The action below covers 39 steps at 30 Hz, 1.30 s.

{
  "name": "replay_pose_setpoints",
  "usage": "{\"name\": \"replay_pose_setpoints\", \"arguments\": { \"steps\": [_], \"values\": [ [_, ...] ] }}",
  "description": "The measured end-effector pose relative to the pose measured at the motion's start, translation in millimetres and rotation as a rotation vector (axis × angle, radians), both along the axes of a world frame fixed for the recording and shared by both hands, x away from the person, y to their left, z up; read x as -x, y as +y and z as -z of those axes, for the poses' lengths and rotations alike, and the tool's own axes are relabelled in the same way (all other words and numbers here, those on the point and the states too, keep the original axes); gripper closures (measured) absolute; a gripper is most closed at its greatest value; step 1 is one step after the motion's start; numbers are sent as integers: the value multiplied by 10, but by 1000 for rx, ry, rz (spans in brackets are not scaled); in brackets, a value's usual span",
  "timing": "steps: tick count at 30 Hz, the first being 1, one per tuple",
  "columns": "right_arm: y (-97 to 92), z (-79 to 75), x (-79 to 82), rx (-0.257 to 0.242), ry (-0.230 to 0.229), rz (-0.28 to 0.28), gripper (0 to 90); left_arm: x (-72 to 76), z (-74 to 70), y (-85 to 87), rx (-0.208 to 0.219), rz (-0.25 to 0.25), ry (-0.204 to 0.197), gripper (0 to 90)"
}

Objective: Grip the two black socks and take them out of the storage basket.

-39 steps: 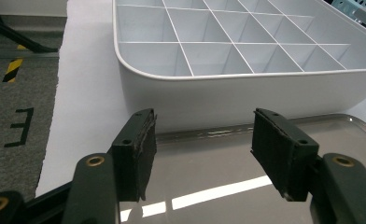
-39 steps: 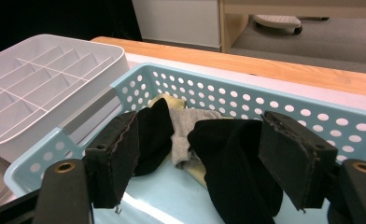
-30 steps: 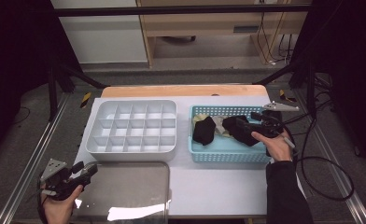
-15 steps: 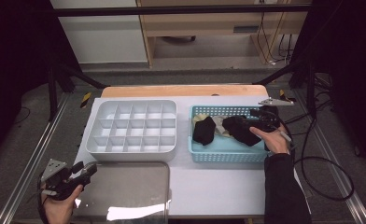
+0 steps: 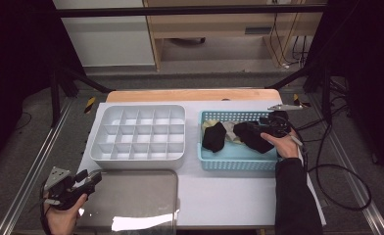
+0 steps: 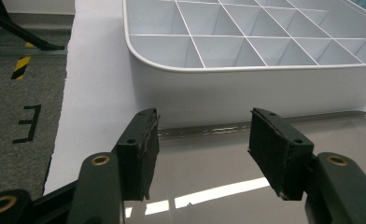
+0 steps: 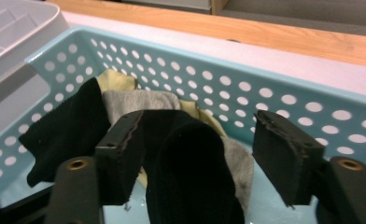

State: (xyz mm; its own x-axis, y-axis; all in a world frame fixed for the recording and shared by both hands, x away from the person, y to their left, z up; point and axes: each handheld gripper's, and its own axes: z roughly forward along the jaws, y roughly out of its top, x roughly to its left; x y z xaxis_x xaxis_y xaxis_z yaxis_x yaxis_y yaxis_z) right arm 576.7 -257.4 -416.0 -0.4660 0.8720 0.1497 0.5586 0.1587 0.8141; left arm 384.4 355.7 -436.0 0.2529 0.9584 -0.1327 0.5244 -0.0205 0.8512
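Note:
A light blue perforated basket [image 5: 239, 164] [image 7: 265, 88] on the right of the table holds several socks. My right gripper [image 5: 264, 131] [image 7: 200, 154] reaches into it. Its jaws have just been closing and straddle a rolled black sock [image 5: 251, 137] [image 7: 190, 163]. The right-hand pad stands clear of the sock. A second black sock [image 5: 214, 137] [image 7: 64, 126] lies farther left, over grey [image 7: 139, 100] and yellow [image 7: 116, 79] ones. My left gripper [image 5: 94, 177] [image 6: 202, 154] hovers open with nothing between its jaws, over the corner of a steel tray [image 5: 131, 196] [image 6: 209, 186].
A white divided organizer [image 5: 136, 160] [image 6: 246, 88] with bare compartments stands left of the basket, right behind the steel tray. White table covering lies between and in front of them. Cables trail off the table's right edge.
My right gripper has edged left and down into the basket, onto the black sock. The left hand and gripper have stayed where they were.

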Motion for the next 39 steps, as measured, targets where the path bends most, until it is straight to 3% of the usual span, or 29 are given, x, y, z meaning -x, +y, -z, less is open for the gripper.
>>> {"name": "replay_pose_setpoints", "arguments": {
  "steps": [12,15,19,29,39],
  "values": [
    [38,24,0,42,52,-27,741,4,11,20,7,-3,13,437],
    [26,-5,19,24,51,-32,810,10,5,25,9,-4,10,440],
    [28,-110,81,-12,23,-53,841,12,3,23,9,-3,11,441],
    [81,-413,260,-47,-46,-106,846,15,12,4,7,1,16,433],
    [101,-651,559,-94,-123,-162,842,25,8,2,11,4,16,429]
  ]
}}
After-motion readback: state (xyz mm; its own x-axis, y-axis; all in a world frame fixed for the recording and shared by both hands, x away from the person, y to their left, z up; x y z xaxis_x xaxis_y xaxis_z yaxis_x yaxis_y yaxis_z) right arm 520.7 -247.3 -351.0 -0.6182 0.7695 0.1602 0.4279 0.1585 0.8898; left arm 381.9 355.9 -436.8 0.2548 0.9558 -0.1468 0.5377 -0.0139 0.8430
